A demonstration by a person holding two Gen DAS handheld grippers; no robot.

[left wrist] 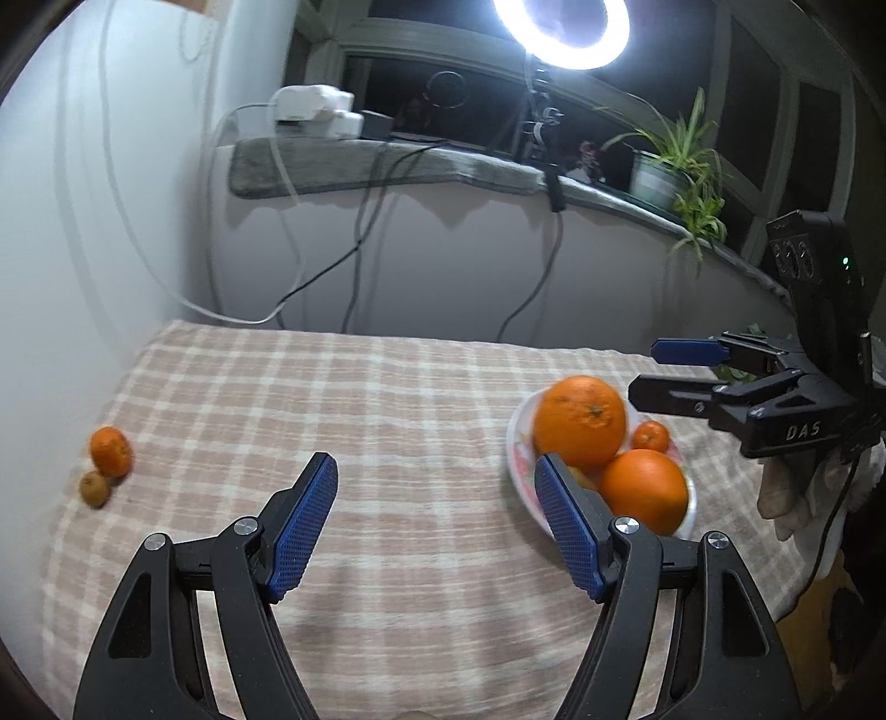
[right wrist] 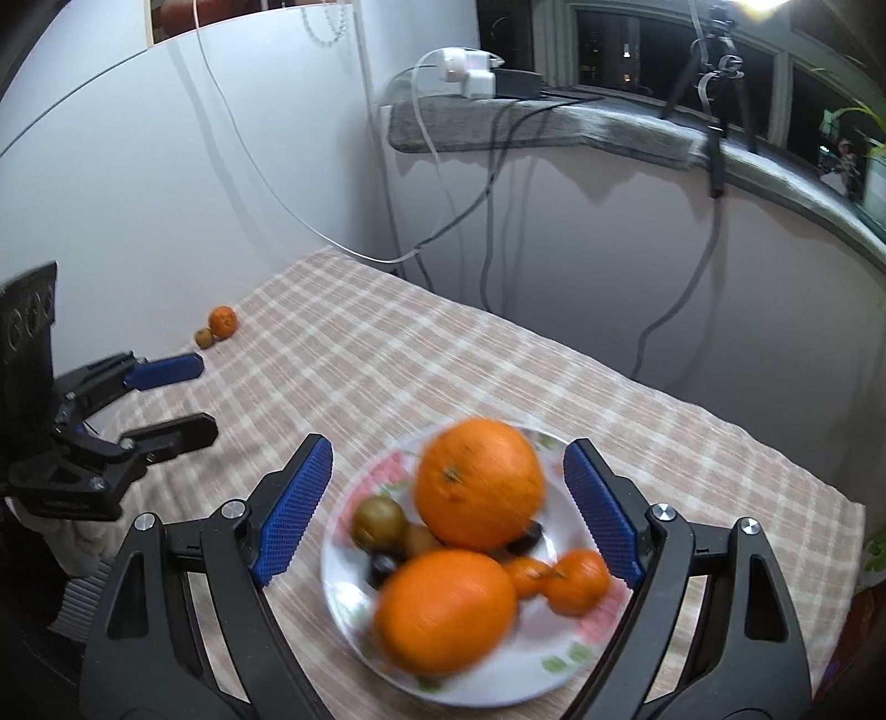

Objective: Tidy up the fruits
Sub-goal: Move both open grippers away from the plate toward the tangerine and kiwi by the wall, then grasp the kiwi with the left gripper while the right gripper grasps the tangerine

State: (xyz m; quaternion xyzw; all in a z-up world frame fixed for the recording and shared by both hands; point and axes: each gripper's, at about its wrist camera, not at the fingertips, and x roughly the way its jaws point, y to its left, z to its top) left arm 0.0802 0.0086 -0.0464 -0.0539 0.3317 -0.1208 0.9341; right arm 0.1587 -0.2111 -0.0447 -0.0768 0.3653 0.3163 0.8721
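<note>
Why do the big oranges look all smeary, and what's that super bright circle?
Right wrist view: motion blur smears the oranges on the plate. Left wrist view: they look sharper; the circle is a ring light, glaring white.

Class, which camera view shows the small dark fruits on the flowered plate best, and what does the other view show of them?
The right wrist view: it looks down onto the plate, so the dark fruits show between the two big oranges. In the left wrist view the oranges and a gripper finger hide them.
</note>
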